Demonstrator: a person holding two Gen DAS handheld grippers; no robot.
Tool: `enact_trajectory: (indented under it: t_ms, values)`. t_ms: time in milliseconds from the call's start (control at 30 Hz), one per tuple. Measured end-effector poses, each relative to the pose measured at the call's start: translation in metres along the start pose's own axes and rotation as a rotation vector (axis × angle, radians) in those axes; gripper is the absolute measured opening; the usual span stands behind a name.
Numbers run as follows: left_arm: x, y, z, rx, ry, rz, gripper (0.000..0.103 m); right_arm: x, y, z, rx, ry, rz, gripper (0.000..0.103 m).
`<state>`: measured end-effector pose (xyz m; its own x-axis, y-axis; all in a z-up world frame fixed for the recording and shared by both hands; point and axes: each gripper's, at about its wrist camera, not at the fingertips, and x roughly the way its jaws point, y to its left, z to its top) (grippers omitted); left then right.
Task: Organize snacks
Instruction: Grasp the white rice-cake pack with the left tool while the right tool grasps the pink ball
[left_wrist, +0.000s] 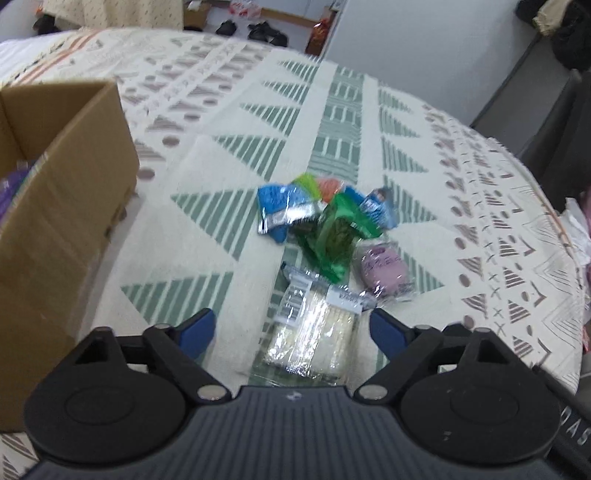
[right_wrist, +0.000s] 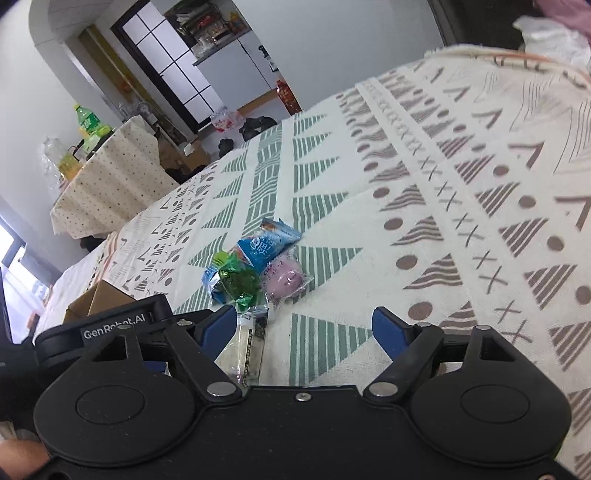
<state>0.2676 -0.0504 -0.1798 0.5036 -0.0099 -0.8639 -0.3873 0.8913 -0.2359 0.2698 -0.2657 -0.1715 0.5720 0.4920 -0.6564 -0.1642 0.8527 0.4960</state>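
A small heap of snack packets lies on the patterned cloth (left_wrist: 229, 122): a blue one (left_wrist: 280, 210), a green one (left_wrist: 332, 236), a purple one (left_wrist: 384, 273) and another blue one (left_wrist: 376, 206). Nearest me is a clear packet of pale crackers (left_wrist: 314, 332). My left gripper (left_wrist: 291, 328) stands open astride that cracker packet, pads apart from it. In the right wrist view the same heap shows: blue (right_wrist: 269, 243), green (right_wrist: 238, 282), purple (right_wrist: 282, 278). My right gripper (right_wrist: 304, 326) is open over bare cloth, the cracker packet (right_wrist: 243, 350) beside its left finger.
An open cardboard box (left_wrist: 55, 184) stands at the left on the cloth, something purple inside it. The cloth's edge drops off at the right (left_wrist: 554, 295). Beyond are a side table with bottles (right_wrist: 110, 177) and shoes on the floor (left_wrist: 258, 31).
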Motion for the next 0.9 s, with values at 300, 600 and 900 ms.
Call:
enact_trajectory:
  t_ms: [300, 600, 900]
  values:
    - [0.006, 0.001, -0.001, -0.006, 0.034, 0.009, 0.047, 0.032, -0.011, 0.015, 0.021, 0.029, 0.012, 0.079]
    - [-0.004, 0.019, 0.006, -0.064, -0.047, 0.098, 0.046, 0.059, 0.0, 0.018, -0.029, 0.062, 0.049, 0.079]
    - [0.001, 0.031, 0.016, -0.099, -0.061, 0.116, 0.046, 0.076, 0.015, 0.02, -0.104, 0.055, 0.036, 0.076]
